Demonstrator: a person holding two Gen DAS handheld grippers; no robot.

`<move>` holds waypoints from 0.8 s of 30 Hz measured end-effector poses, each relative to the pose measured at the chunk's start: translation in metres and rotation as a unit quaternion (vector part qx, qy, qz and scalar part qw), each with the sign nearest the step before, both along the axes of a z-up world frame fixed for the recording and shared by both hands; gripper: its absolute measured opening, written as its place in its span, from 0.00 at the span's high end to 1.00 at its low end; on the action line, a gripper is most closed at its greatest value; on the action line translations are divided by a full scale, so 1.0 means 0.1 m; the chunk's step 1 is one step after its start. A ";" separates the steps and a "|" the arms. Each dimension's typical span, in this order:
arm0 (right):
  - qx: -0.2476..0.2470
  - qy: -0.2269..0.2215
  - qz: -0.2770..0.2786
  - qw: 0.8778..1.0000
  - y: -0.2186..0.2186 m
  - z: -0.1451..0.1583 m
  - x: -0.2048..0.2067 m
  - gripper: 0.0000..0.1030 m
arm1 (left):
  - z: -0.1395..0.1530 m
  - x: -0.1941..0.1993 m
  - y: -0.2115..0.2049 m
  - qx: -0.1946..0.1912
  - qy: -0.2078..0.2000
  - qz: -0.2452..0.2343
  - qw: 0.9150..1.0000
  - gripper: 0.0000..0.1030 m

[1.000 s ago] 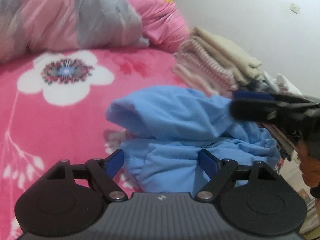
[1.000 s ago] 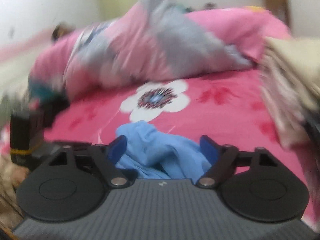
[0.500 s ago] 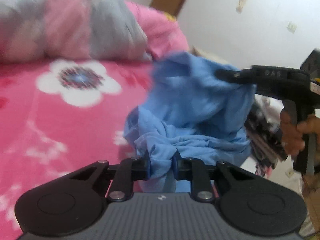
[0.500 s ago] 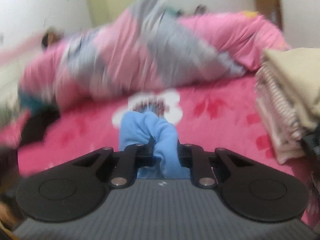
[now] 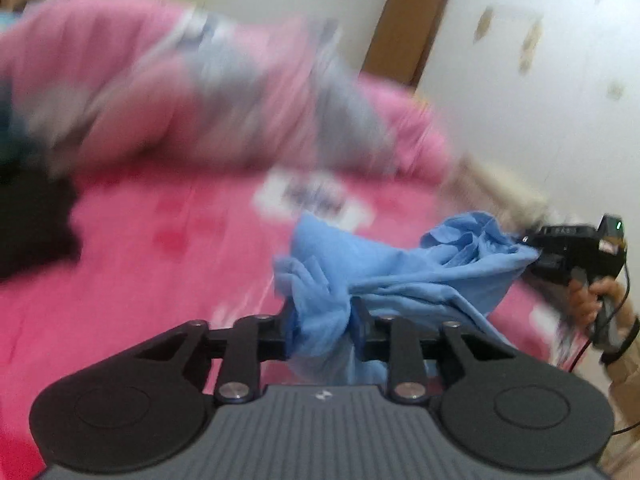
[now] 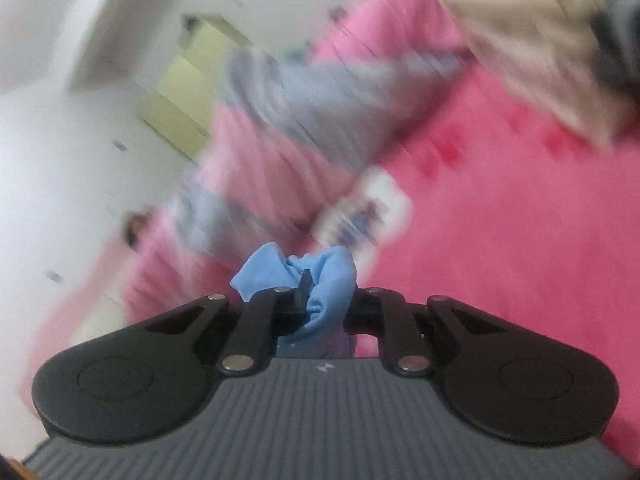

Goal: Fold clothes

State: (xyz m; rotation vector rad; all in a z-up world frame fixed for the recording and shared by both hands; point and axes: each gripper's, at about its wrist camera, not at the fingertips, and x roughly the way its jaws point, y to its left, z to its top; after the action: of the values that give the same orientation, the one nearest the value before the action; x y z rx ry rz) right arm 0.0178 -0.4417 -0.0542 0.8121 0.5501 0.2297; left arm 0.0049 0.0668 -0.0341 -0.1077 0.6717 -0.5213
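Note:
A light blue garment [image 5: 400,264] hangs bunched in the air above the pink bed, stretched between both grippers. My left gripper [image 5: 322,316] is shut on one bunched end of it. My right gripper [image 6: 320,304] is shut on another end [image 6: 324,276]; it also shows in the left wrist view [image 5: 568,244] at the right, held by a hand, with the cloth pinched at its tip. Both views are motion-blurred.
The bed has a pink flowered sheet [image 5: 160,248]. A pink and grey quilt [image 5: 180,92] is heaped at the back. A stack of folded beige clothes [image 6: 532,36] lies at the right. A dark item [image 5: 32,224] sits at the left. A brown door [image 5: 408,28] is behind.
Both grippers closed on the blue garment and lifted it off the bed. They have since moved apart, drawing the cloth out between them, and both cameras have swung.

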 end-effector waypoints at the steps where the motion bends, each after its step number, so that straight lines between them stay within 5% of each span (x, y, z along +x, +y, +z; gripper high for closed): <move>1: -0.011 0.027 -0.001 1.000 0.01 -0.15 0.02 0.88 | -0.04 -0.03 0.05 0.007 0.010 0.007 1.000 0.72; 5: -0.060 0.098 -0.027 0.993 -0.05 -0.40 -0.03 0.82 | -0.03 -0.15 0.31 -0.010 0.010 0.040 0.999 0.46; 11: -0.152 0.011 -0.039 0.988 0.06 0.14 -0.29 0.73 | 0.05 -0.10 0.36 -0.038 -0.001 0.065 0.997 0.42; 14: -0.195 -0.051 0.055 0.978 0.54 0.39 -0.34 0.57 | 0.03 -0.01 0.27 -0.049 0.001 0.063 0.997 0.39; 18: -0.247 -0.099 0.229 0.936 1.53 0.40 -0.34 0.53 | -0.05 0.13 0.14 -0.054 0.021 0.093 0.994 0.39; 20: -0.283 -0.119 0.285 0.908 2.00 0.32 -0.31 0.54 | -0.12 0.22 0.15 -0.051 0.038 0.124 0.990 0.41; 24: -0.309 -0.118 0.337 0.881 2.53 0.14 -0.04 0.57 | -0.19 0.40 0.22 -0.030 0.056 0.162 0.985 0.46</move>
State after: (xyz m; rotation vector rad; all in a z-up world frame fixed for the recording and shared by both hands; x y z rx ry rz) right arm 0.0141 -0.1889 -0.0401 -0.0617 0.6124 0.7420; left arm 0.0449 0.0891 -0.0530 -0.2991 0.7308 -0.2227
